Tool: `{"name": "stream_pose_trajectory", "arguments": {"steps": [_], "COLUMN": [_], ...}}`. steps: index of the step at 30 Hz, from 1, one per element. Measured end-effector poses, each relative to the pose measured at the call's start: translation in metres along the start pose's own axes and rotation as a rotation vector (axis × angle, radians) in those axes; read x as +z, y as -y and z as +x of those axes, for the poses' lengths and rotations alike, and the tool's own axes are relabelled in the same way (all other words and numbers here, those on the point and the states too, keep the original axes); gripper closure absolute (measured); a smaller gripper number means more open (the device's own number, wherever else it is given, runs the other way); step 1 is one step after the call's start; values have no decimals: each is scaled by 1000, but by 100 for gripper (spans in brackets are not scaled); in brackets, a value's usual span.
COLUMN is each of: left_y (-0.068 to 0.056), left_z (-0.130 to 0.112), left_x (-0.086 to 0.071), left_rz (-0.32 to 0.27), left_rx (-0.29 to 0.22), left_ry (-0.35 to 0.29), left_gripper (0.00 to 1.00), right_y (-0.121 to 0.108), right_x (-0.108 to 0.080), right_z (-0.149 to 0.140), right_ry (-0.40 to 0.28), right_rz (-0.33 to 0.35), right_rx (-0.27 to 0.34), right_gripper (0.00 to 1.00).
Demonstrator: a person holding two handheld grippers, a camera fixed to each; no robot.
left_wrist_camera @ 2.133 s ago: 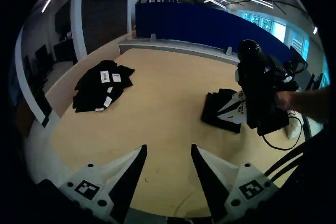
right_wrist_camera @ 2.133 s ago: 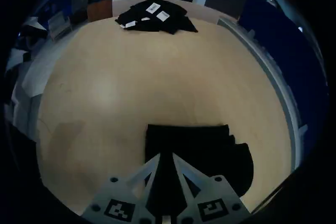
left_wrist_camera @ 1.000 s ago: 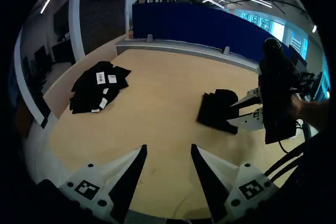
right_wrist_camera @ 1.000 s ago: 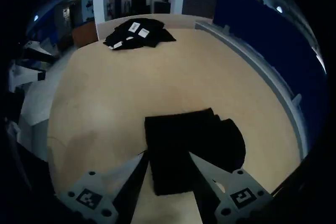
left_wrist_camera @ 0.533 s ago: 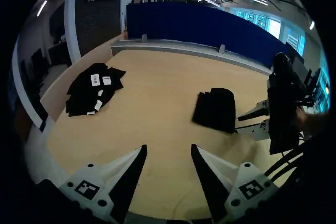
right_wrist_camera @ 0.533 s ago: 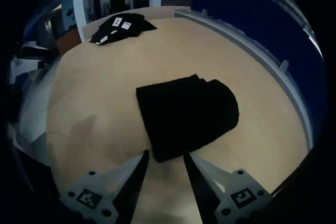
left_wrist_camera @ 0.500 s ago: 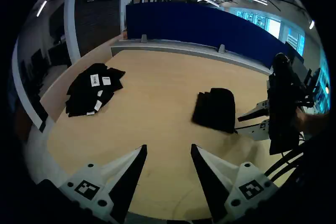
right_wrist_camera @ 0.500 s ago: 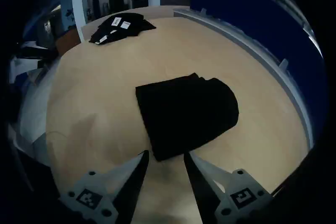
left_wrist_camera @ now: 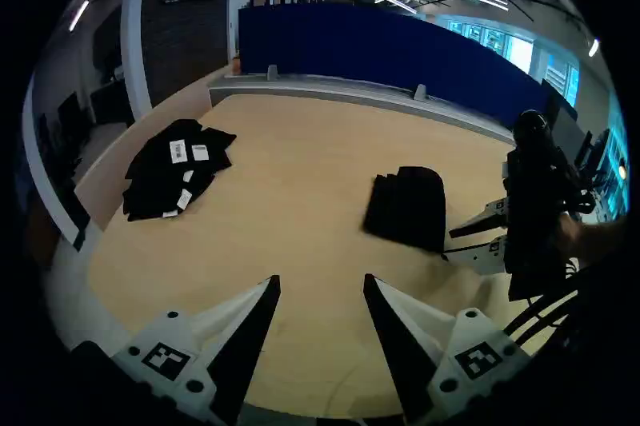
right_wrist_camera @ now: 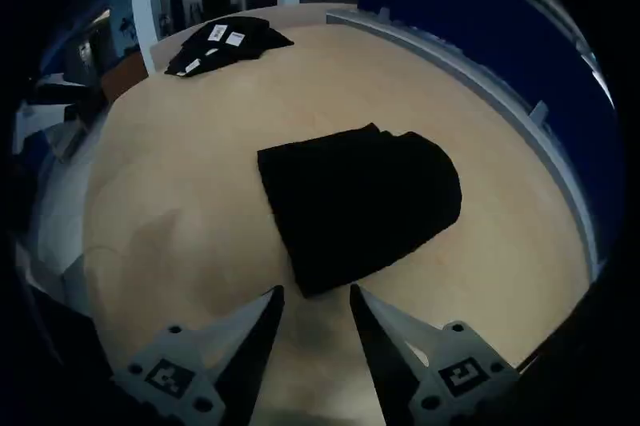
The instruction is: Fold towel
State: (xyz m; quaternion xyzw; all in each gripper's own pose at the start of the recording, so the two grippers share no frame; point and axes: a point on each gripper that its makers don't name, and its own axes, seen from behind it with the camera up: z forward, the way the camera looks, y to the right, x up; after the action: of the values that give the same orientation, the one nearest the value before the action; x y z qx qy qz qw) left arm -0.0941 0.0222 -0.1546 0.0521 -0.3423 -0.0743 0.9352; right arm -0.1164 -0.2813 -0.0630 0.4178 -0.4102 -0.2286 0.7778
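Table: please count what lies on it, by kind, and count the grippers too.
Folded black towel: 1
Pile of black cloths with white tags: 1
Grippers: 2, the left gripper and the right gripper, both with jaws open and holding nothing
Total: 4

the left gripper (left_wrist_camera: 320,282) has two white plastic fingers (left_wrist_camera: 212,326), pointed like wedges, with black inner faces. each finger carries a square black-and-white marker (left_wrist_camera: 166,360) and small dark screw holes (left_wrist_camera: 194,384) near its base. thick black cables (left_wrist_camera: 544,310) curve beside its right finger. the right gripper (right_wrist_camera: 316,292) is built the same way; seen from the left gripper, it has a bulky black body (left_wrist_camera: 536,210) with a round top.
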Motion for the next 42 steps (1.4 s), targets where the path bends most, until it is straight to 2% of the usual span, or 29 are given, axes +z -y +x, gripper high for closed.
{"name": "stream_pose_trajectory", "arguments": {"steps": [4,9,15,21,23,27,33,42], "left_y": [1,2,4,2,1,0,0,-2], "left_z": [-4,-7,-8,-6,-6,-6,-7,-5], "left_x": [0,0,1,4,4,3,2,0], "left_rz": [1,2,3,-1,-2,-2,-1,-5], "left_rx": [-7,-11,-16,-17,-15,-10,-9,-4], "left_ry": [4,7,8,9,8,8,9,7], "left_gripper": [24,23,23,24,23,23,23,23], "right_y": [3,3,2,1,1,0,-1,-6], "right_x": [5,11,15,19,20,21,21,11], "right_z": [-4,-6,-5,-1,0,0,1,12], "right_ry": [3,5,3,-2,-7,-15,-27,-47], "right_rz": [-4,-15,-21,-53,-63,-73,-60,-69], "right_rx": [23,55,104,161,176,196,221,165], "right_gripper": [38,54,65,70,75,91,95,96]}}
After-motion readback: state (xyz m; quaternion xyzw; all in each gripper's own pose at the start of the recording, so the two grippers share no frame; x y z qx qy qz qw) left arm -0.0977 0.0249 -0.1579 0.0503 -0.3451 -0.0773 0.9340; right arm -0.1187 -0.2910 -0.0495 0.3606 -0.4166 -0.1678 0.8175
